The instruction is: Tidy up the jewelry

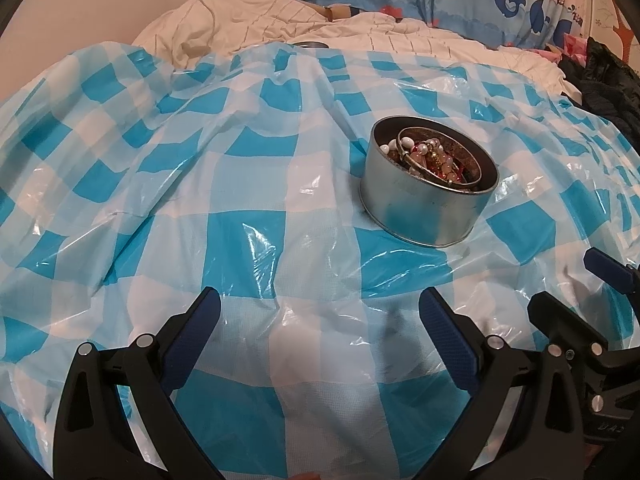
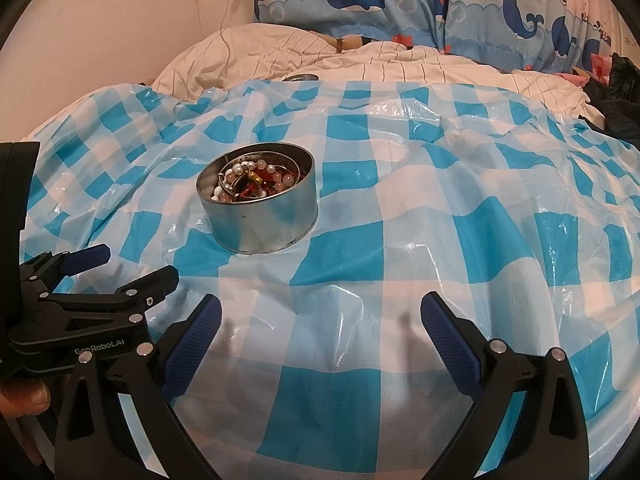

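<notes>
A round metal tin (image 1: 424,208) stands on the blue-and-white checked plastic sheet (image 1: 248,184). It holds a tangle of jewelry (image 1: 432,156): pearl and pink beads, red beads and metal bangles. The tin also shows in the right wrist view (image 2: 262,220), with the jewelry (image 2: 256,182) inside. My left gripper (image 1: 320,312) is open and empty, short of the tin and to its left. My right gripper (image 2: 320,312) is open and empty, short of the tin and to its right. The left gripper also shows from the side in the right wrist view (image 2: 136,266).
The checked sheet covers a bed with a rumpled white quilt (image 2: 320,64) behind it. A whale-print pillow (image 2: 360,0) leans at the back. A small round metal lid (image 2: 300,77) lies at the sheet's far edge. Dark clothing (image 1: 600,84) lies at the right.
</notes>
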A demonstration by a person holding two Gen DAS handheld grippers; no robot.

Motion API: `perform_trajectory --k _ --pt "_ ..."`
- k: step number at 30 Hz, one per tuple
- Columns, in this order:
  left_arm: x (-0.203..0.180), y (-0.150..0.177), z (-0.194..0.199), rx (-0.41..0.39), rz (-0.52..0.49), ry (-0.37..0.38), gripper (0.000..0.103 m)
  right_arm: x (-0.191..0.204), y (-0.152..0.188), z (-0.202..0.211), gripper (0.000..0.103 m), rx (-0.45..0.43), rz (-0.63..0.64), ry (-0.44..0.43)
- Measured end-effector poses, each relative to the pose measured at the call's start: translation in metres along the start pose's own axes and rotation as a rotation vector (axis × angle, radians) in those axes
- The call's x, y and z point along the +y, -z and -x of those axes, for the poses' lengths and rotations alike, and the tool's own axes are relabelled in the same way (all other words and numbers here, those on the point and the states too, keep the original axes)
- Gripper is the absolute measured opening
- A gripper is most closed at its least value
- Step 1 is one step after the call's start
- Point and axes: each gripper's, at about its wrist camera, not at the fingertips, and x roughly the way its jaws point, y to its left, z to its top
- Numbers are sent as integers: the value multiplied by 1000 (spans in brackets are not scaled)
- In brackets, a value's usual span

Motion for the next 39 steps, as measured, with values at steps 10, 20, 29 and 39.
perform_trajectory --k 10,20,29,39 --pt "-6 4 2 -18 -19 -129 95 -3 7 -2 96 18 -6 1" --pt "-11 4 3 -9 -25 -147 95 -5 9 -6 96 39 -2 6" --pt "-4 6 -5 31 29 -93 95 -5 9 -5 96 40 0 8" --pt "-2 8 -11 55 43 -67 95 -1 4 -5 96 36 6 14"
